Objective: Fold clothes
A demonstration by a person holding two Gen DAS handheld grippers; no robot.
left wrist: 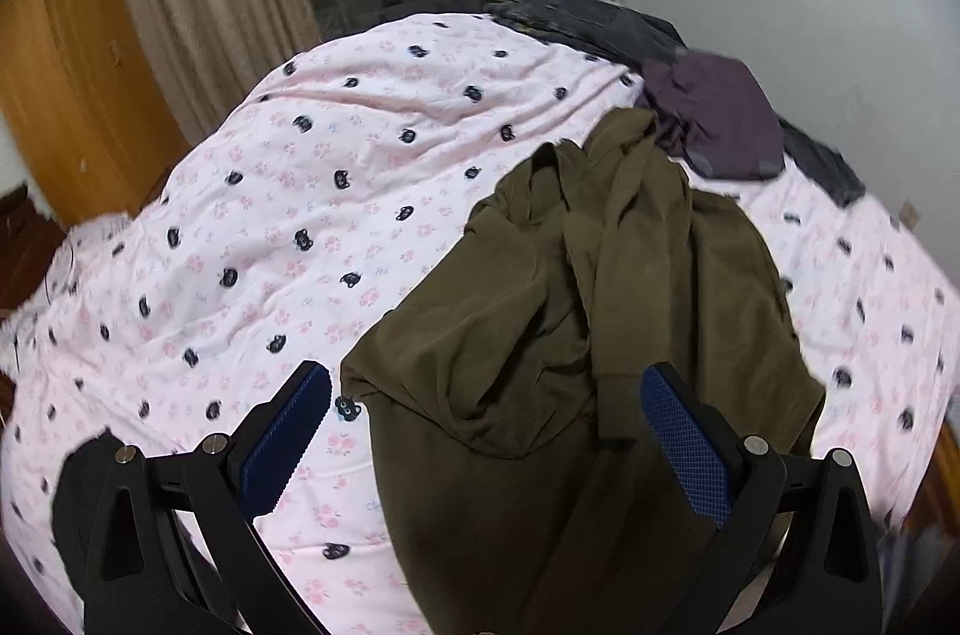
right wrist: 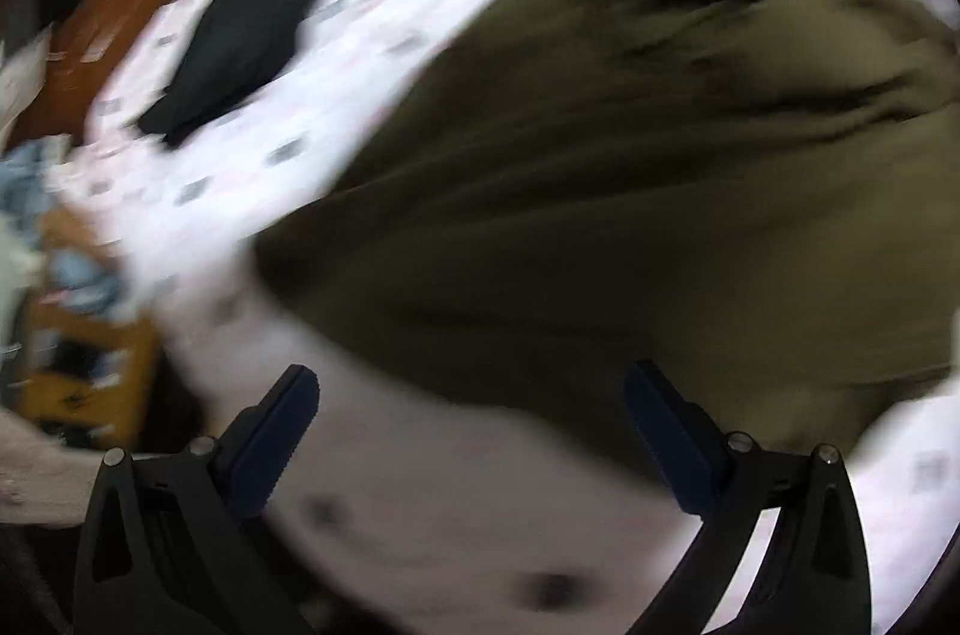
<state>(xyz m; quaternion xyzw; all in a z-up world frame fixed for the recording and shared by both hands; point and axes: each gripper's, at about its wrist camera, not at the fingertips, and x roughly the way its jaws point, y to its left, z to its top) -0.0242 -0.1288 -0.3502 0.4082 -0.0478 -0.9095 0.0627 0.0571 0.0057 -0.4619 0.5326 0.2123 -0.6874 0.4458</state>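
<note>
An olive-green garment [left wrist: 576, 335] lies crumpled on the pink cat-print bedsheet [left wrist: 288, 215], its straps bunched toward the far end. My left gripper [left wrist: 486, 425] is open just above its near edge, with nothing between the blue pads [left wrist: 288, 431]. In the blurred right wrist view the same olive garment [right wrist: 630, 191] fills the middle and right. My right gripper [right wrist: 471, 431] is open over the sheet [right wrist: 456, 503] at the garment's near hem, holding nothing.
A purple garment [left wrist: 720, 119] and dark grey clothes [left wrist: 600, 23] lie at the far end of the bed. A black garment [right wrist: 240, 35] lies on the sheet to the left. A wooden wardrobe [left wrist: 66, 83], curtains and a white wall surround the bed.
</note>
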